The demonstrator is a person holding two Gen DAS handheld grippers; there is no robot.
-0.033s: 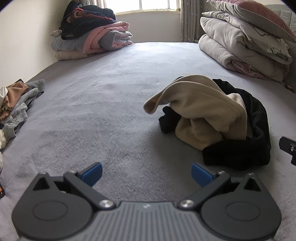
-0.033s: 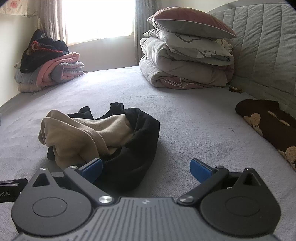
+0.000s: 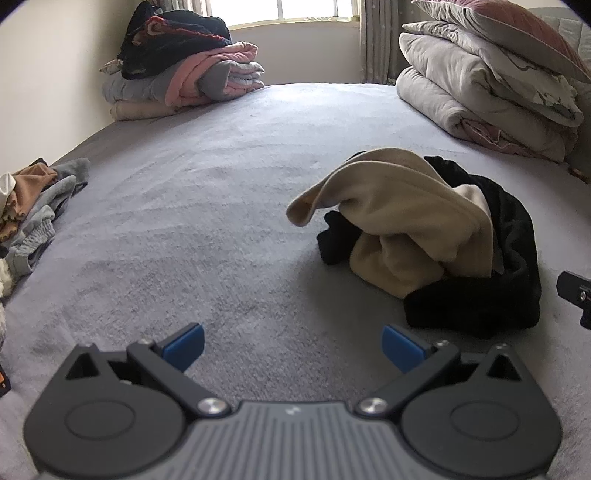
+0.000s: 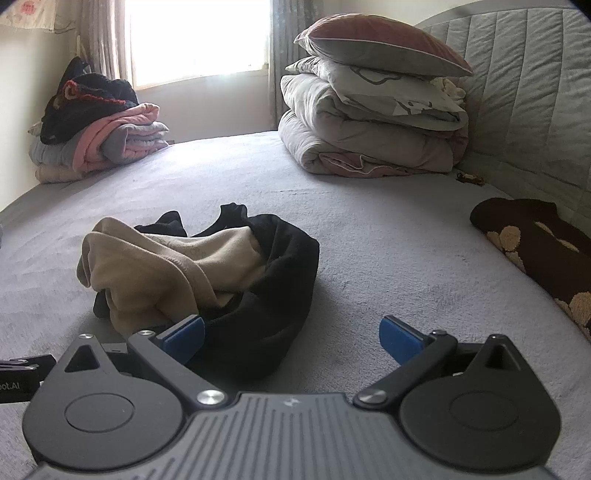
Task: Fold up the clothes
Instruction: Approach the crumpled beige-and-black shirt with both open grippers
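Left wrist view: The left hand-held gripper [image 3: 291, 347] sits low over the grey bed [image 3: 207, 229], jaws spread wide, with nothing between the blue pads [image 3: 184, 345]. Only bed surface shows between them. The crumpled garment [image 3: 417, 225], beige fabric bundled with black fabric, lies on the bed at 1 o'clock from the gripper, near it but not touching. A beige flap projects from the bundle toward 9 o'clock. A stack of folded blankets [image 3: 184, 77] stands at 11 o'clock at the far edge of the bed, under the window [image 3: 295, 11]. Folded quilts and pillows [image 3: 491, 81] are stacked at 2 o'clock. A loose pile of clothes [image 3: 33, 206] lies at 9 o'clock at the bed's edge. A black part of the right hand-held gripper [image 3: 576, 291] enters the frame at 3 o'clock.

Right wrist view: The right hand-held gripper [image 4: 291, 339] is likewise wide open and grips nothing. The garment [image 4: 199, 273] lies at 11 o'clock; its black edge lies just behind the left blue pad [image 4: 184, 338], and contact cannot be told. The right pad is over bare bed [image 4: 388, 236]. The quilts and pillows [image 4: 373, 110] stand at 1 o'clock against the padded headboard [image 4: 528, 81]. A dark brown patterned textile [image 4: 535, 247] lies at 3 o'clock. The blanket stack [image 4: 99, 136] stands at 10 o'clock.
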